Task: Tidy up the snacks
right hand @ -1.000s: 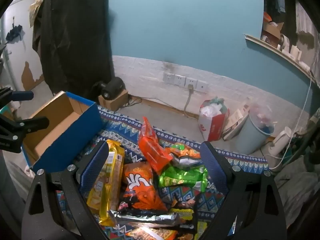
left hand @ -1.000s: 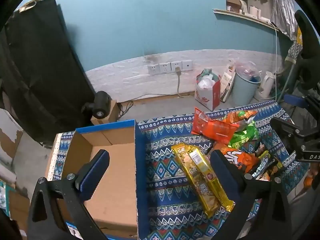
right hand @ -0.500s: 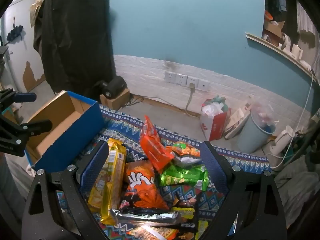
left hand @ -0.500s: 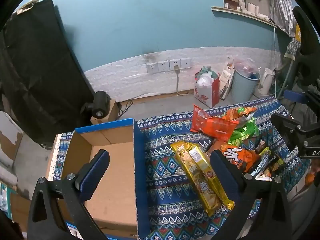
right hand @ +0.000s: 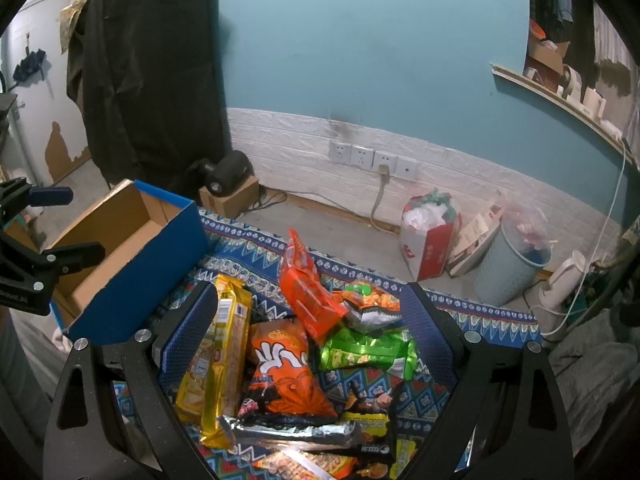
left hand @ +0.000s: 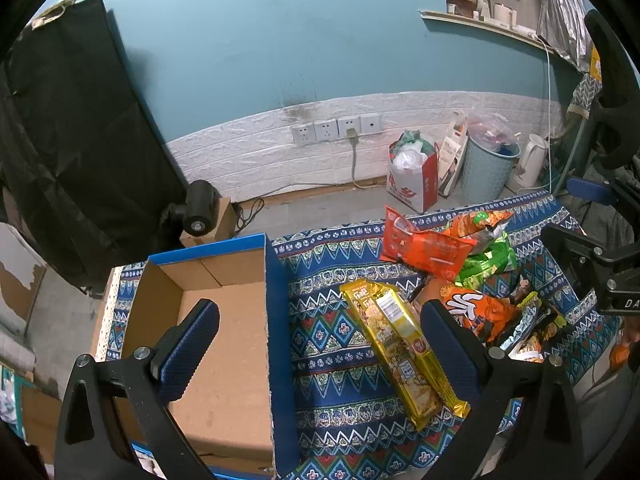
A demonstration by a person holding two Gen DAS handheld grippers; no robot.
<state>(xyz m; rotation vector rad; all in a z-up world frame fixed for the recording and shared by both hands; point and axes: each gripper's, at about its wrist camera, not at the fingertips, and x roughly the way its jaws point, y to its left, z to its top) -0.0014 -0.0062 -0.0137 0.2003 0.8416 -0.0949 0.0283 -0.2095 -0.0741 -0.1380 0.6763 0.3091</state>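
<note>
— So what did the left view show?

— The left gripper [left hand: 316, 334] hung spread wide with nothing between its fingers, above the box [left hand: 224, 276] wall and the cloth [left hand: 332, 344]. The box sat on the left, open and bare inside. Just right of it lay the yellow pack [left hand: 400, 346] flat on the cloth, its long axis running from the far left toward the near right, apart from the box.

— How would it handle?

— Light and crinkly, I judged; the film looked slippery and whatever is inside probably brittle. I'd pinch across its narrow width near the middle, gently.

— And the right view?

— The right gripper [right hand: 308, 330] was also spread and empty, hovering over the pile. The yellow pack [right hand: 220, 356] ran away from the camera beside the left finger, an orange bag [right hand: 286, 372] touching it. A red bag [right hand: 308, 292] leaned on end, with a green bag [right hand: 368, 352] lying crosswise to its right.

— Those bags?

— Soft, puffy, light, likely; grip a sealed edge, not the belly.
</note>
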